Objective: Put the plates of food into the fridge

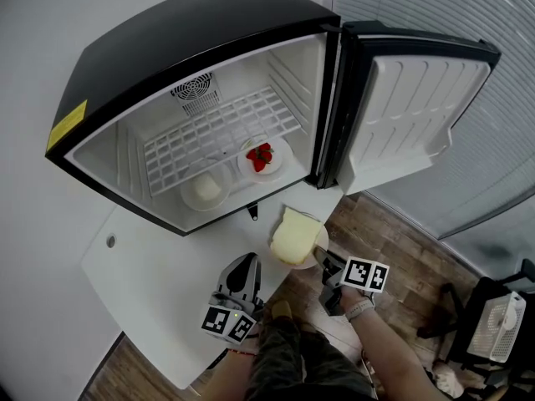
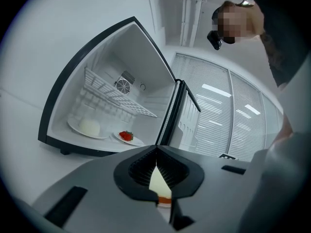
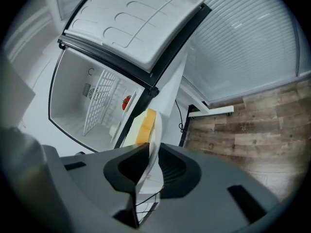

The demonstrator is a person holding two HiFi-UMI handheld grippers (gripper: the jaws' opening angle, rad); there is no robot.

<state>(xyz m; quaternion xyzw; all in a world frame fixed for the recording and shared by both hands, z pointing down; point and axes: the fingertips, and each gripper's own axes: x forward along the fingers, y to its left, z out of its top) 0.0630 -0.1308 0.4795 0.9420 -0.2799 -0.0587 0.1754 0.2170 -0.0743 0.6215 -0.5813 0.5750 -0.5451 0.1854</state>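
Plates number three in all. Two already lie on the floor of the fridge [image 1: 167,48], under its single wire shelf [image 1: 209,136]: the left plate [image 1: 188,200] carries one pale domed bun [image 1: 206,188], and the right plate [image 1: 281,151] carries a small cluster of red strawberries [image 1: 261,156], too small to count. These two plates lie side by side, near each other but apart.

The third plate [image 1: 321,242] is outside the fridge, in the air just in front of the lower right corner of the opening, close to the hinge side. It bears one thick slab of pale yellow cake [image 1: 294,237].

The right claw [image 1: 326,261] holds this plate by its near rim. The right gripper view shows the thin white rim pinched edge-on between the two jaws, with the cake beyond it.

The left claw [image 1: 245,266] hovers low over the white worktop [image 1: 150,291], to the left of the held plate and apart from it. Its jaws are closed tip to tip with nothing gripped; only the cake shows through the small gap behind the tips.

The one fridge door [image 1: 418,107] stands swung wide to the right. One round fan grille [image 1: 194,88] sits on the back wall above the shelf, and one yellow label [image 1: 67,124] is stuck to the black outer side. Wooden floor [image 1: 401,241] shows to the right of the worktop.
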